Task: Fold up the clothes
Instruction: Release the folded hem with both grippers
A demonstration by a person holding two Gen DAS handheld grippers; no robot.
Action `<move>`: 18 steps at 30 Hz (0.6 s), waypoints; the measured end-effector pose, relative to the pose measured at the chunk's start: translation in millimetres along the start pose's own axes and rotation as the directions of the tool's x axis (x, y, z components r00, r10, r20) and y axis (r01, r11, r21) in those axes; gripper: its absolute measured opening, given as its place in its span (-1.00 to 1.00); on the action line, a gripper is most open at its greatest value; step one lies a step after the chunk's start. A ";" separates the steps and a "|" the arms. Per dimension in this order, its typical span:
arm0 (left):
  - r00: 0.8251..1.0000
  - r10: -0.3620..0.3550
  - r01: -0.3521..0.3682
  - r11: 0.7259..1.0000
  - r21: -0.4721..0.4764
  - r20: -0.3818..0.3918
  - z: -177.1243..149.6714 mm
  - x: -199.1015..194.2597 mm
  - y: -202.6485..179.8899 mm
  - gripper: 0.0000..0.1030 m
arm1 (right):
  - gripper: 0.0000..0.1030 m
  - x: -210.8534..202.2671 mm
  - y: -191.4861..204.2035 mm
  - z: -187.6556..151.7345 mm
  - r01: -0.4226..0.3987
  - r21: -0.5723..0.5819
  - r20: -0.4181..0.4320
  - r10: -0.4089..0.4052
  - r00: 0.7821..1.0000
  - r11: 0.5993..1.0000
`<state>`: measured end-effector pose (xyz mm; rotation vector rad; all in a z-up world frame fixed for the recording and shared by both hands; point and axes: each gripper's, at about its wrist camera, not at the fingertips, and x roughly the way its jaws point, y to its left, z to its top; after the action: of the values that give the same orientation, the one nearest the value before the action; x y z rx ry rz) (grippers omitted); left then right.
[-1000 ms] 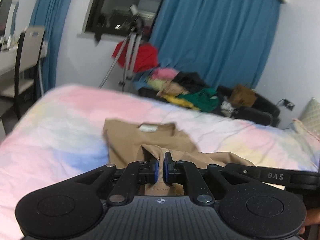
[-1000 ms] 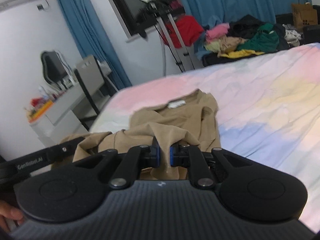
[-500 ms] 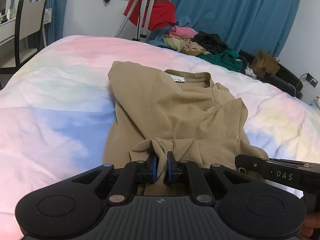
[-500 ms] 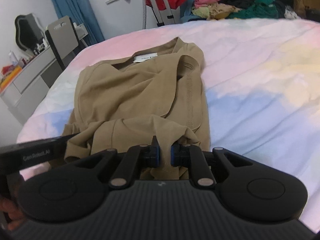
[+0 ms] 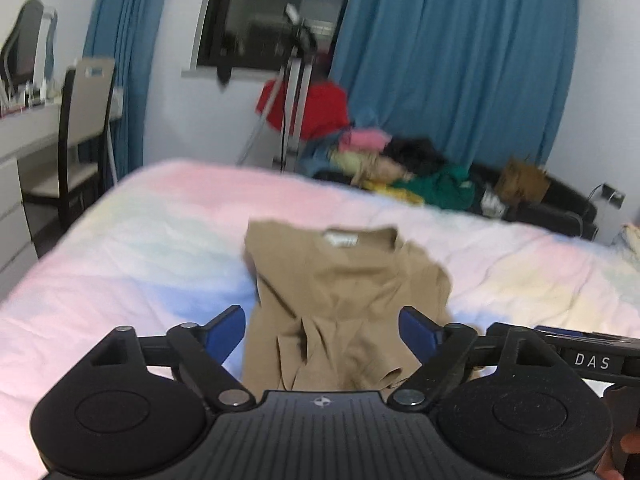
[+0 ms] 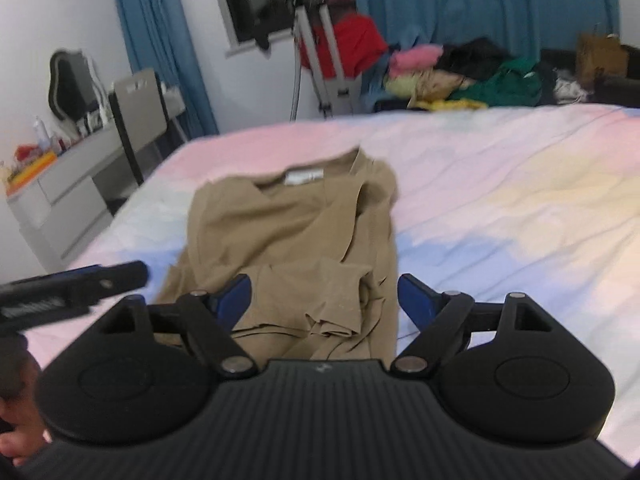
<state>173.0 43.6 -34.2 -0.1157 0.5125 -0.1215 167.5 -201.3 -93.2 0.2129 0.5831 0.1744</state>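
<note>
The tan T-shirt (image 5: 344, 300) is laid partly folded on the pastel bed (image 5: 140, 264), collar away from both cameras. The left tool (image 5: 322, 330) and right tool (image 6: 323, 300) have just been spread wide; the shirt's bunched hem is seen between the pads, untouched.

From my seat I see a tan shirt (image 5: 344, 292) with a white label (image 5: 341, 239) on a bedspread (image 5: 132, 248) of pastel pink, blue and yellow patches. The curtains (image 5: 452, 60) are blue, the pads (image 6: 236, 300) darker blue (the gripper bodies black), and a red garment (image 6: 356, 44) hangs behind.
</note>
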 end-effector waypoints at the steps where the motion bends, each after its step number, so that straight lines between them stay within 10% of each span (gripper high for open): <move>1: 1.000 0.014 -0.014 1.000 0.010 0.021 0.1 -10.4 -1.7 0.78 | 0.59 -9.2 0.5 -0.7 0.002 0.009 0.016 -0.002 1.000 1.000; 18: 0.995 0.042 -0.052 0.993 0.106 0.096 -23.5 -61.1 -29.6 0.97 | 0.59 -64.4 8.7 -4.8 0.040 0.011 0.152 -0.041 0.988 0.999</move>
<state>105.9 21.4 -21.0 -0.0035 0.4137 -0.0974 111.1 -206.5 -61.1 0.2199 0.4361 0.1151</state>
